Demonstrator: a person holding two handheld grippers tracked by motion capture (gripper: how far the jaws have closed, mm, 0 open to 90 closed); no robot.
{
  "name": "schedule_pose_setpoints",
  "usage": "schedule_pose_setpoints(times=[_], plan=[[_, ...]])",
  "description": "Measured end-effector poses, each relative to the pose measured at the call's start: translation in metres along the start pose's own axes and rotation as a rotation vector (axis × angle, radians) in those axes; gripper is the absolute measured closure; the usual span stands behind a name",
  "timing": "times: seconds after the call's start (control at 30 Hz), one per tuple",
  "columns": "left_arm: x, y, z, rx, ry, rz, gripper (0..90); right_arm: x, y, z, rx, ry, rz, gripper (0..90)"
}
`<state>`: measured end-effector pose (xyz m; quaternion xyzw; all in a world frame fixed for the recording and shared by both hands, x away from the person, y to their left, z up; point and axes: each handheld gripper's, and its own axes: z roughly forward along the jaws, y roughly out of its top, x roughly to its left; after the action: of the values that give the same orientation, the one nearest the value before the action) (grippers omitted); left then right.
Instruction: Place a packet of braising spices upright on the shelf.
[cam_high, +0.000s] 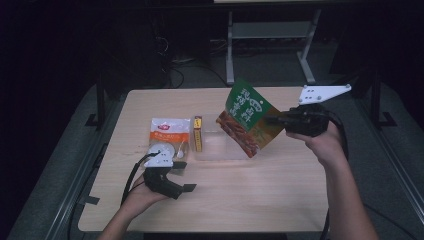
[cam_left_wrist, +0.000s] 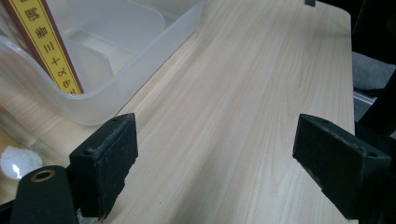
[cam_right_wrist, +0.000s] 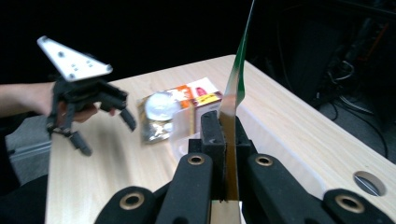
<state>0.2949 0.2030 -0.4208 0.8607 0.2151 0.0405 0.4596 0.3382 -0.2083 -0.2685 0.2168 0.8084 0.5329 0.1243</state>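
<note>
yellow box (cam_high: 198, 133) stands in clear tub (cam_high: 222, 155)

Black tongs (cam_high: 181, 176), grey three-cornered plates

Left gripper (cam_high: 184, 176): near left of the table, held low in the left hand (cam_high: 140, 192), forearm entering from the near edge; jaws spread wide, nothing between them.

Right gripper (cam_high: 274, 120): right of centre, raised above the table in the right hand (cam_high: 322, 142), forearm reaching in from the near right; jaws point left, clamped tight on a bag (cam_high: 247, 119) edge.
</note>
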Motion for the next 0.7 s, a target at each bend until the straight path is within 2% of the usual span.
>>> schedule_pose_setpoints(times=[0.17,0.37,0.7], plan=[[0.0,-0.002,0.004,0.018,-0.012,-0.002,13.5,-0.014,0.002,0.001,-0.001,-0.044,0.021,90.0],[-0.002,-0.002,0.006,0.017,-0.012,-0.006,13.5,-0.028,0.003,0.009,0.008,-0.079,0.033,90.0],[-0.002,-0.003,0.007,0.019,-0.01,-0.006,13.5,-0.035,-0.004,0.017,0.038,-0.096,0.051,90.0]])
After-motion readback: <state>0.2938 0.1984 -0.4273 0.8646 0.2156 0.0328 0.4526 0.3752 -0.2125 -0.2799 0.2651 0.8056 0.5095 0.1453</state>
